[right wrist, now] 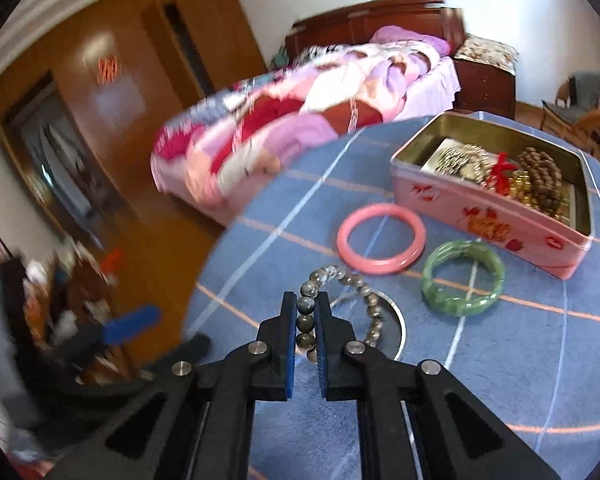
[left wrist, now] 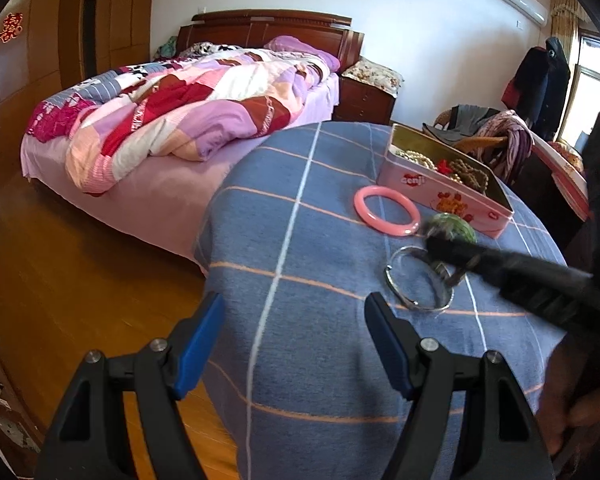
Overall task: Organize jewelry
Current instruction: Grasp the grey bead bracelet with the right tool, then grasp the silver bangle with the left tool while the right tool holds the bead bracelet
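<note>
My right gripper (right wrist: 305, 300) is shut on a grey beaded bracelet (right wrist: 352, 280), lifted a little above a silver bangle (right wrist: 398, 322) on the blue checked cloth. A pink bangle (right wrist: 381, 245) and a green bangle (right wrist: 463, 278) lie beyond it, in front of an open pink tin (right wrist: 488, 216) holding beads and necklaces. My left gripper (left wrist: 296, 312) is open and empty, low over the cloth to the left. In the left wrist view the right gripper (left wrist: 436, 242) reaches over the silver bangle (left wrist: 418, 280), beside the pink bangle (left wrist: 387, 211) and the tin (left wrist: 440, 192).
The blue checked cloth (left wrist: 300, 240) covers a round table with its edge at the left. A bed with a patchwork quilt (left wrist: 180, 120) stands beyond, over a wooden floor (left wrist: 80, 280). A chair with clothes (left wrist: 496, 136) is at the far right.
</note>
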A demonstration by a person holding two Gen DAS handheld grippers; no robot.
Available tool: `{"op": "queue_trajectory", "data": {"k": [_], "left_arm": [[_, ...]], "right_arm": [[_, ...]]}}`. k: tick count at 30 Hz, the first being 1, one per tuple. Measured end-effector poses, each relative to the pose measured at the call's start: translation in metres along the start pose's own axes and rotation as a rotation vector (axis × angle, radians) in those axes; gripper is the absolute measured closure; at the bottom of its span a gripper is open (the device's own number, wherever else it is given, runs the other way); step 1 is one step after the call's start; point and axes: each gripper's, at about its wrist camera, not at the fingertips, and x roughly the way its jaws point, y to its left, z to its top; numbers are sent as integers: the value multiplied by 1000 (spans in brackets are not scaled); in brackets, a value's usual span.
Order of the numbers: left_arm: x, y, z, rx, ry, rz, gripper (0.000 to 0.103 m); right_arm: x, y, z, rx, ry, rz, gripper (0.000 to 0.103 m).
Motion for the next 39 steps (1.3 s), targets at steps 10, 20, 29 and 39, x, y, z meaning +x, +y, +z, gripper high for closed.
{"op": "queue_trajectory", "data": {"k": [10, 20, 29, 39], "left_arm": [[26, -34, 19, 62, 59, -129, 31], [68, -81, 23, 221, 131, -49, 59], [58, -80, 16, 216, 122, -142, 98], [14, -74, 22, 150, -8, -235, 100]], "right_arm": [[-56, -36, -5, 95, -109, -151, 95], [-62, -57, -30, 116, -82, -218, 95], [-54, -63, -33, 143, -73, -213, 95], [-71, -74, -33, 182, -125, -266, 95]]}}
